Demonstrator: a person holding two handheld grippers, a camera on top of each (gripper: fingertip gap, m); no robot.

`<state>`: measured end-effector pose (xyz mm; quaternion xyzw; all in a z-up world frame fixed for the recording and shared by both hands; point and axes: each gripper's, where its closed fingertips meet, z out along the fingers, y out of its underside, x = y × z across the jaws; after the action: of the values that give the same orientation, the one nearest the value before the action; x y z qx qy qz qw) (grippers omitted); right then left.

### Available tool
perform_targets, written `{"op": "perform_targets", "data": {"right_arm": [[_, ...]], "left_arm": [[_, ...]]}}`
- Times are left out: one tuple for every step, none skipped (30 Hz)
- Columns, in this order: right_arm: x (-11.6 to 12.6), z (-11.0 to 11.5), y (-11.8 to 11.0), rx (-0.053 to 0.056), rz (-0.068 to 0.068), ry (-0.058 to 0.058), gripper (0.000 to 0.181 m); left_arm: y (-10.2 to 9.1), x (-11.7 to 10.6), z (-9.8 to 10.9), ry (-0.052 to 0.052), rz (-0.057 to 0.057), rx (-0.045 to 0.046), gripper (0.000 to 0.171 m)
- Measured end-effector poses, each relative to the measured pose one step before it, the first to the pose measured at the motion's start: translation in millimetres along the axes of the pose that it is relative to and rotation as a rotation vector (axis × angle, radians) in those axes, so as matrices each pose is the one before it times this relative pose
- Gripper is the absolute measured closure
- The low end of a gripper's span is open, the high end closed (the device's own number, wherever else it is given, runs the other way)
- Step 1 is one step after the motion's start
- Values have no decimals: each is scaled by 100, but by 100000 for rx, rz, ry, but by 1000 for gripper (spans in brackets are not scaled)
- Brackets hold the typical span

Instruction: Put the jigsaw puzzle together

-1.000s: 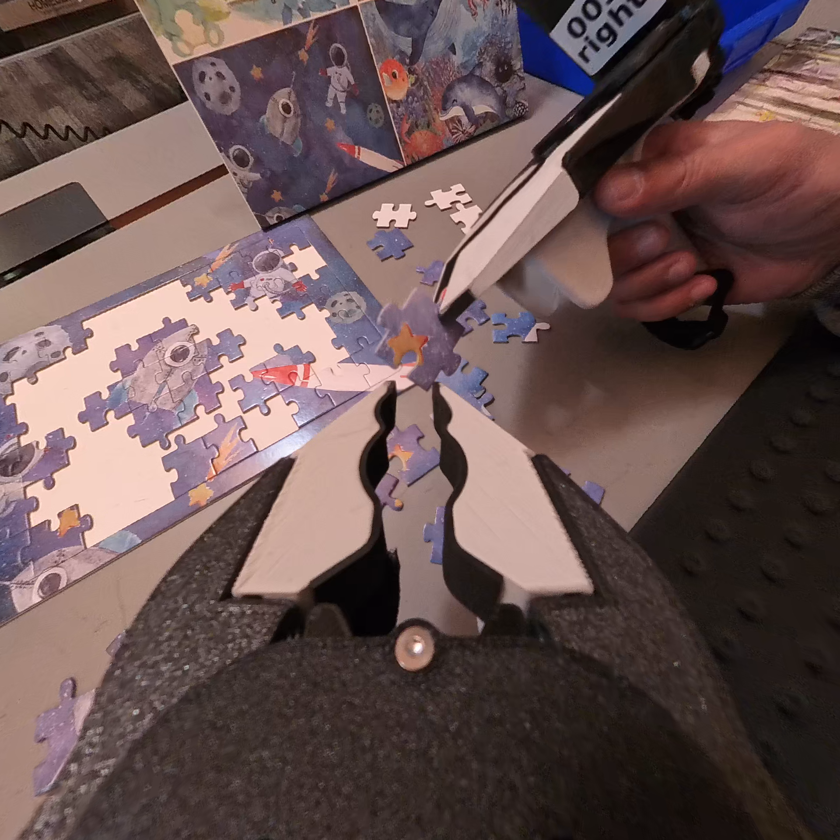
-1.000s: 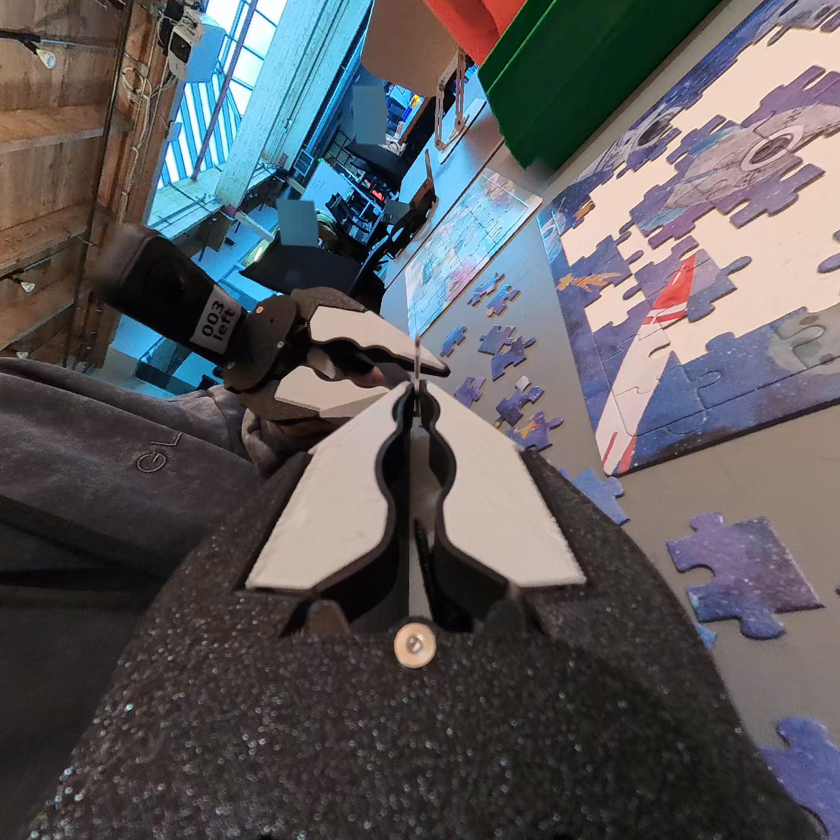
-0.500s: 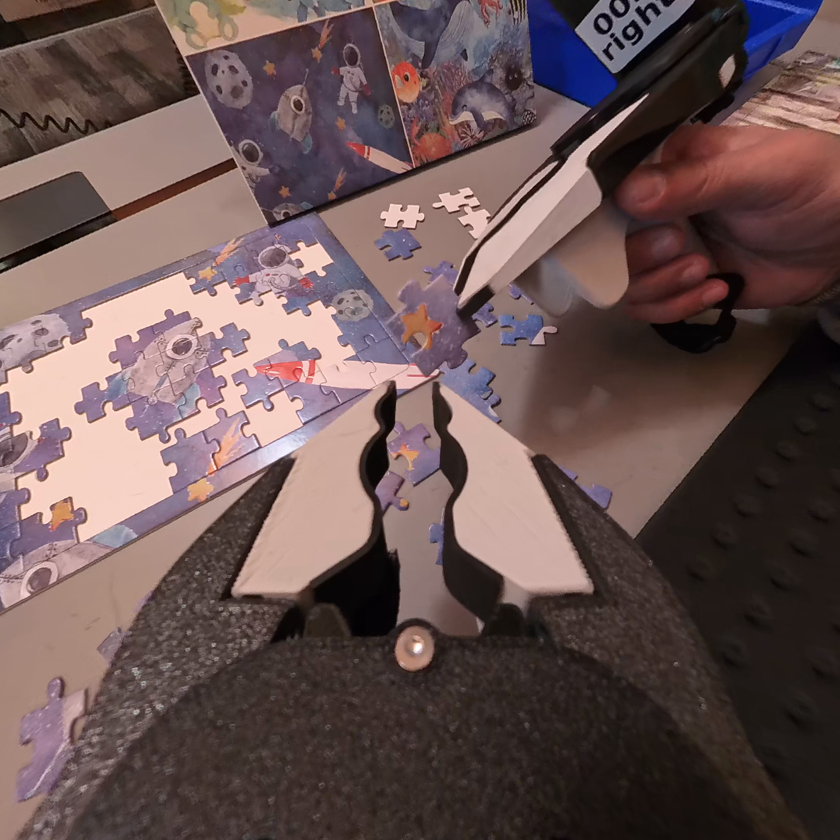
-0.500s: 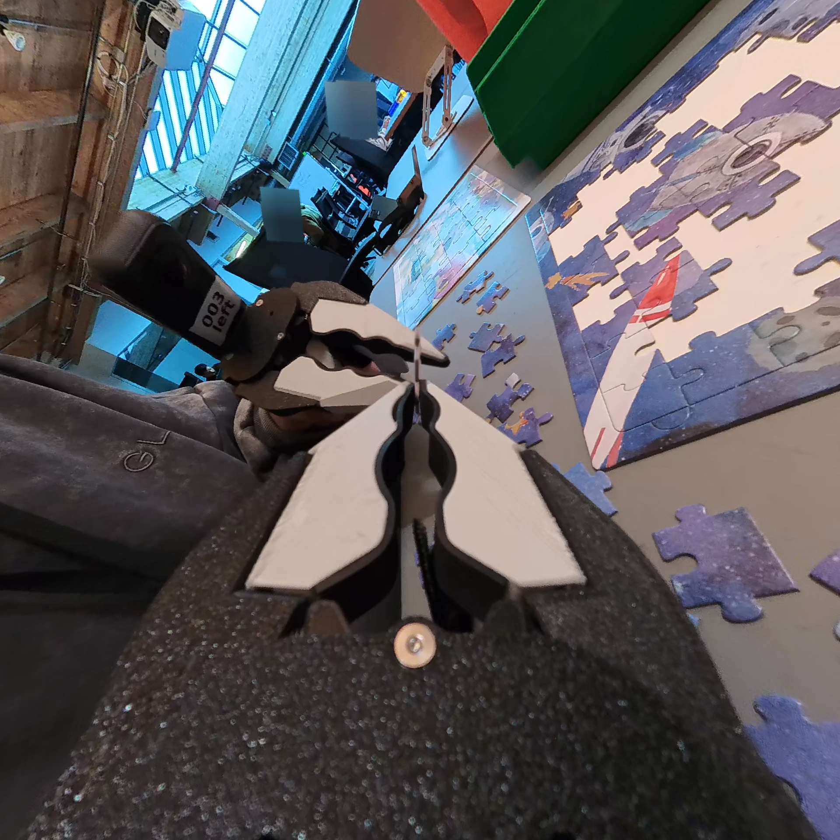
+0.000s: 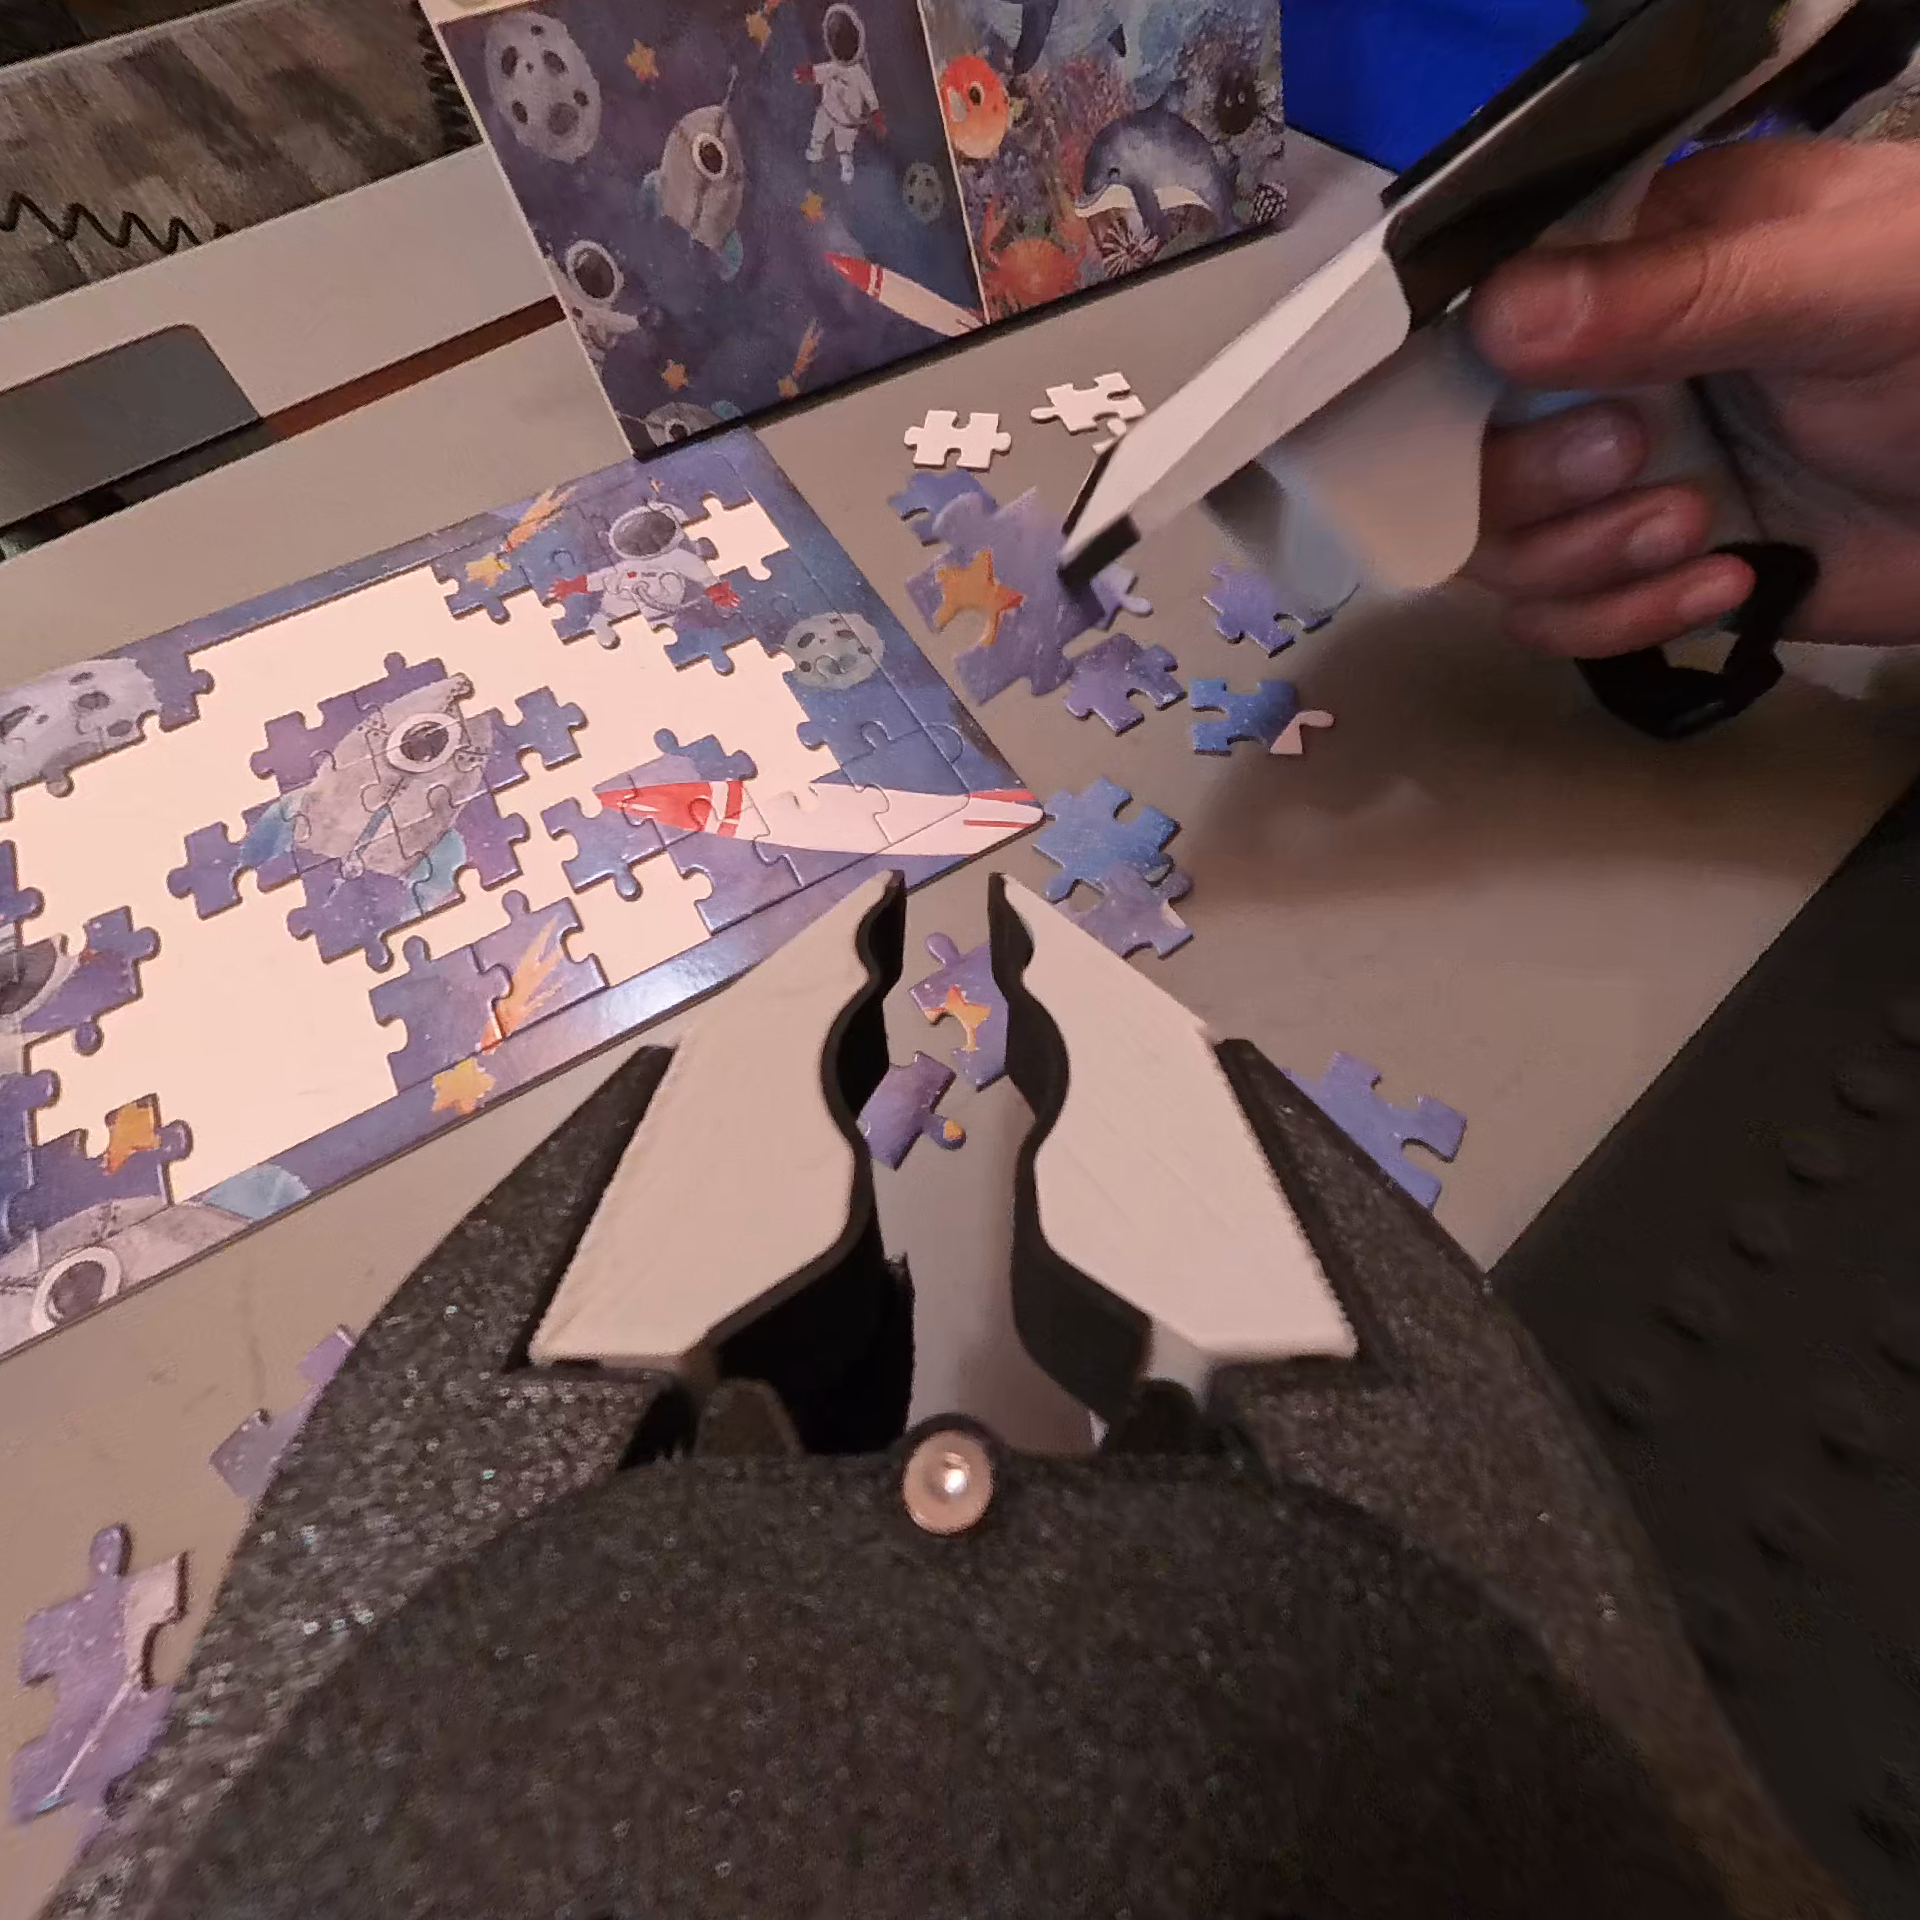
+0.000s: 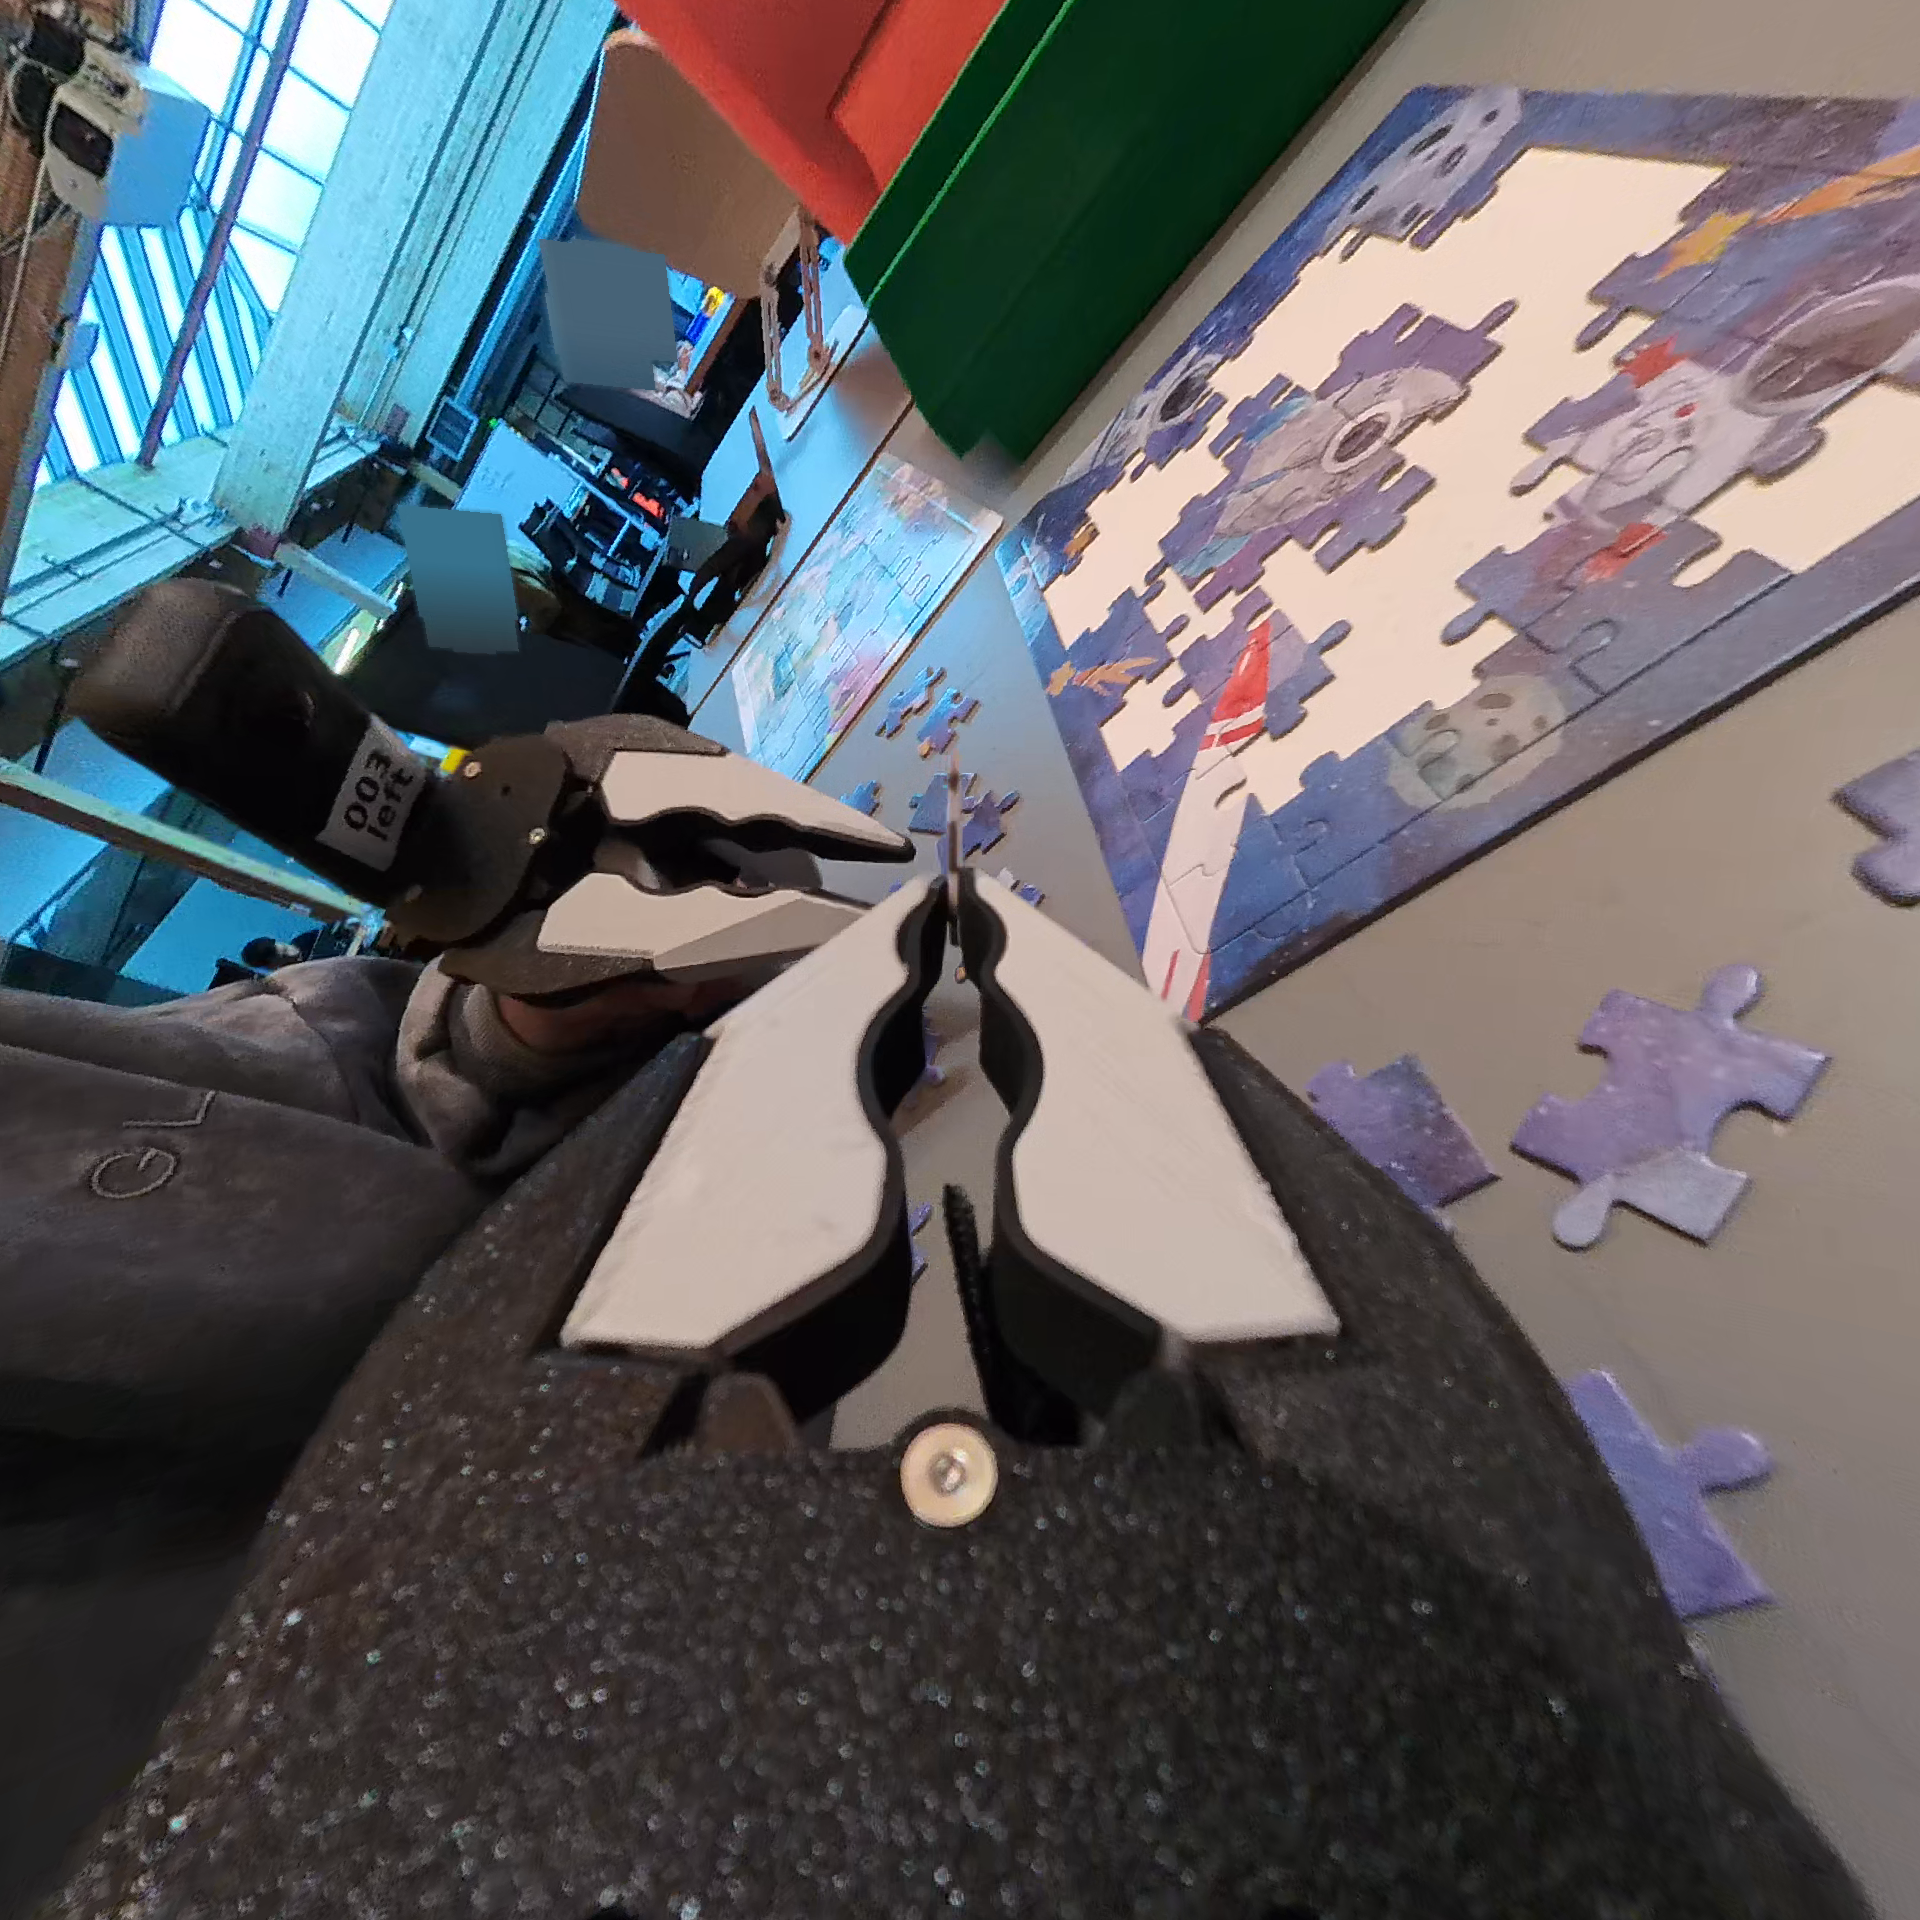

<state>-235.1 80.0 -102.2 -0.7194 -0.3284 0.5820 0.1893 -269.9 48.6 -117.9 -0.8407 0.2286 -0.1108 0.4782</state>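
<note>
Your right gripper (image 5: 1086, 551) pinches the purple cardboard star piece (image 5: 1003, 603). Your left gripper (image 5: 943, 899) is apart and empty. Turn the piece flat, match its star, then press gently into the blue space puzzle board (image 5: 727, 961).

A grey tabletop (image 5: 1455, 935) fills most of what I can see, matte and evenly lit. Along its near edge lies a black mat (image 5: 1787, 1195) with raised bumps. At the far side of the tabletop stands a green bin (image 6: 1049, 218), with an orange one (image 6: 790, 94) beside it. Beyond them the room opens into a large hall: tall windows (image 6: 177, 229) let in cold bluish daylight beside a pale concrete pillar (image 6: 416, 208), and cluttered desks (image 6: 613, 478) with dark chairs stand farther off.
</note>
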Motion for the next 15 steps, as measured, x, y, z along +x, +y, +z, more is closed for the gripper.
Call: {"op": "perform_targets", "data": {"right_arm": [[57, -218, -153, 929, 763, -168, 180], [78, -193, -152, 879, 845, -515, 180], [-15, -135, -141, 780, 991, -642, 180], [-26, -59, -107, 622, 930, -846, 180], [-230, 29, -44, 293, 1015, -1131, 179], [-101, 18, 4, -28, 816, -1221, 179], [-129, 46, 17, -43, 613, -1210, 179], [-177, 70, 48, -53, 619, -1516, 179], [-195, 90, 55, -179, 809, -1751, 179], [-214, 33, -50, 541, 486, -1509, 179], [-251, -24, -222, 1602, 53, -1559, 180], [-308, -25, -221, 1272, 296, -1952, 179], [-209, 26, -96, 590, 576, -1651, 180], [-36, 1, -35, 231, 715, -914, 179], [55, -1, -4, 175, 839, -430, 179]], "left_arm": [[-14, -1, 35, 13, 60, 280, 156], [-71, -27, 7, -309, 166, 552, 156], [-113, -22, -8, -169, 259, 823, 156], [-164, 27, -41, 92, 281, 1169, 156], [-196, 44, -67, 213, 241, 1388, 156], [-161, 31, -70, 303, 171, 1276, 156], [-150, 34, -79, 342, 97, 1205, 156], [-179, 15, -81, 290, 14, 1374, 156], [-212, -27, -106, 228, -56, 1578, 156], [-253, -7, -124, 240, -101, 1794, 156], [-283, 10, -142, 155, -107, 1992, 156], [-290, -26, -161, -3, 3, 2081, 156], [-288, -21, -151, -102, 222, 1959, 156], [-276, -8, -166, -325, 544, 1740, 156], [-243, -27, -158, -601, 867, 1455, 156]]}}
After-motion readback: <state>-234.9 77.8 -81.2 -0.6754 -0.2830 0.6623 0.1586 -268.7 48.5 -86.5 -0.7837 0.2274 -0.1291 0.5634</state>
